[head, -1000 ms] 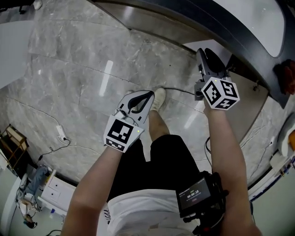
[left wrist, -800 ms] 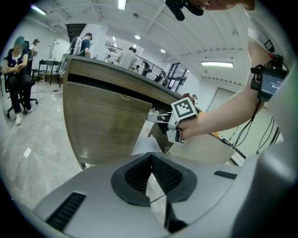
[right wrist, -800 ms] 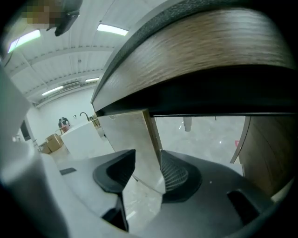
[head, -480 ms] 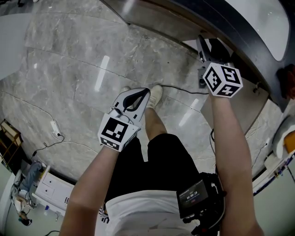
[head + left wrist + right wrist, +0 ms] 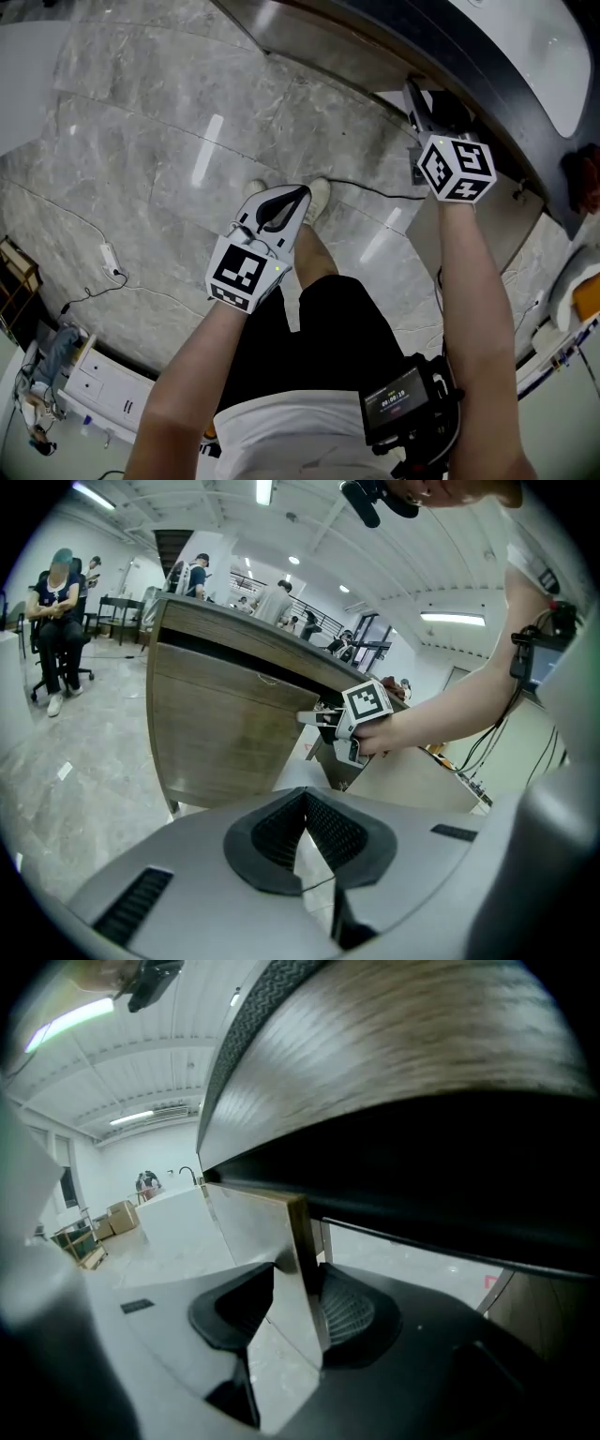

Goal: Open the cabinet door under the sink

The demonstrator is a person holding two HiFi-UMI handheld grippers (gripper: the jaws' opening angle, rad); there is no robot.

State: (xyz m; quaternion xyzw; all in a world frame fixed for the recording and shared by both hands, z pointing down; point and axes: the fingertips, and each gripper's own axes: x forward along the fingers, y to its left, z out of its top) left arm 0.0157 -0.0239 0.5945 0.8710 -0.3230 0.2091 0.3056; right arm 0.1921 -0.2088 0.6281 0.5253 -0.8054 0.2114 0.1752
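Standing close to the counter, the person reaches the right gripper (image 5: pixel 414 94) forward to the cabinet door (image 5: pixel 253 1232) under the sink (image 5: pixel 553 37). The door hangs just below the dark countertop (image 5: pixel 506 108), and its free edge runs upright between that gripper's two ribbed pads. The jaws have just been closing a little and now pinch the panel, one pad on its pale face and the other against the far side of its brown edge. Above the door the wood-grained underside of the counter fills the top of the right gripper view, with a deep shadow beneath it.

The left gripper (image 5: pixel 305 192) hangs lower and nearer the person, over the grey marble floor (image 5: pixel 141 122), just above a white shoe (image 5: pixel 322 199). Its jaws are pressed together with nothing between them. In its own view it faces the curved wooden cabinet front (image 5: pixel 225 733), and the other hand with its marker cube shows at the cabinet beyond.

A thin black cable (image 5: pixel 370 189) trails across the floor from the shoe towards the cabinet. A small device with a lit screen (image 5: pixel 398 405) sits at the person's waist. Far across the room several people (image 5: pixel 58 611) sit or stand, well apart from all this
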